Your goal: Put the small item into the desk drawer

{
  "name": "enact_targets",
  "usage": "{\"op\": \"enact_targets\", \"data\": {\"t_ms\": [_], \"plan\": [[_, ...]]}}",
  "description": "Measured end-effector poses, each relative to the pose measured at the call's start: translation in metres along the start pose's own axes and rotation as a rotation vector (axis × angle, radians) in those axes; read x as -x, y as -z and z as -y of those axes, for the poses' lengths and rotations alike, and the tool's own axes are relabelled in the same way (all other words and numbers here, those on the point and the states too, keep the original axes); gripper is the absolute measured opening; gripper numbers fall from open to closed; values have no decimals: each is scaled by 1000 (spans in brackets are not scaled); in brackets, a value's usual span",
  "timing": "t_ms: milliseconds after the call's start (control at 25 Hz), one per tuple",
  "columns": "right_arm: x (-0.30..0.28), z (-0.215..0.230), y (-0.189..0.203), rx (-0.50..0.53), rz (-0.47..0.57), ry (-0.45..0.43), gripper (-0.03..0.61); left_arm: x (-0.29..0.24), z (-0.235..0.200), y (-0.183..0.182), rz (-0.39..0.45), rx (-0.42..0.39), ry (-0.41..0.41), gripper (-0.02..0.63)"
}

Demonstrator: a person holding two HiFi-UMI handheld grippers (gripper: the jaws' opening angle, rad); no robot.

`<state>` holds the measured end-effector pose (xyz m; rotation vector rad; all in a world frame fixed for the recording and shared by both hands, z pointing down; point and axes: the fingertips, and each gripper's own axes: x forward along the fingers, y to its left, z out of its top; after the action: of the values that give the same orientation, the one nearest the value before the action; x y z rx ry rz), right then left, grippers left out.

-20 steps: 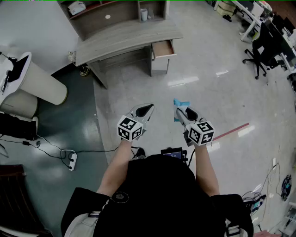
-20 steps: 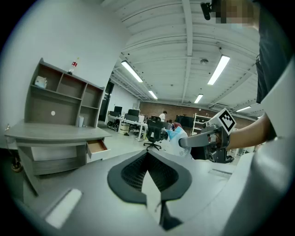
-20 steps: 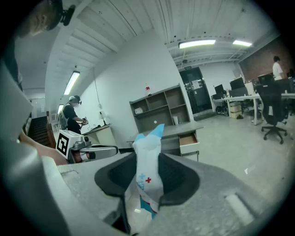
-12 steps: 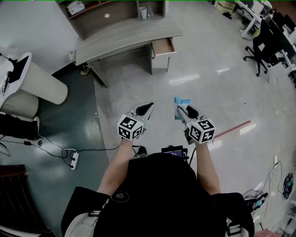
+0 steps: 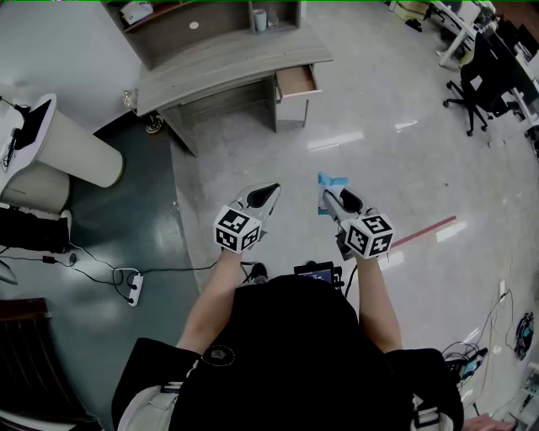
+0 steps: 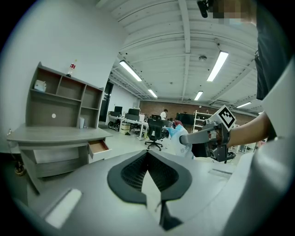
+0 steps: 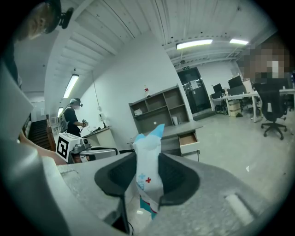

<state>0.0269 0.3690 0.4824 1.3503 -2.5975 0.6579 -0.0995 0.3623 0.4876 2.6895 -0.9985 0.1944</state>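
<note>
The small item is a white and blue packet (image 5: 331,181) with a red cross (image 7: 148,159). My right gripper (image 5: 330,193) is shut on it, and its blue tip sticks out past the jaws. My left gripper (image 5: 267,194) is held beside it, shut with nothing between its pads (image 6: 148,162). Both are carried at waist height over the floor. The grey desk (image 5: 227,61) stands far ahead, and its drawer (image 5: 296,80) is pulled open at the right end. That drawer also shows small in the right gripper view (image 7: 189,138) and in the left gripper view (image 6: 98,146).
A shelf unit (image 5: 202,21) sits on the desk's back. A white round stand (image 5: 72,151) and a power strip (image 5: 133,290) with cables lie to the left. Office chairs (image 5: 480,88) and desks stand at the right. A red tape line (image 5: 425,229) crosses the floor.
The desk and its open drawer have slid slightly toward the top of the head view. Both grippers keep their places in front of the person, the packet still held.
</note>
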Motion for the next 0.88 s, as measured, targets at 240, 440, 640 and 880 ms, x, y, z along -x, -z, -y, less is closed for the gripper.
{"op": "enact_targets", "data": {"t_ms": [240,440,640,880], "plan": [[3,1,1,-10,4,-3,150,0,1,2,2,9,-4,0],[9,6,2,-14,3,-11,150,-4,7,5,-7,16,-14,0],[14,18,4,-20,-1,-23,150,-15,14,8,-13,20,-27,0],[26,45,8,-23,-20,-44,150,-36,30,14,-24,28,-52,0]]}}
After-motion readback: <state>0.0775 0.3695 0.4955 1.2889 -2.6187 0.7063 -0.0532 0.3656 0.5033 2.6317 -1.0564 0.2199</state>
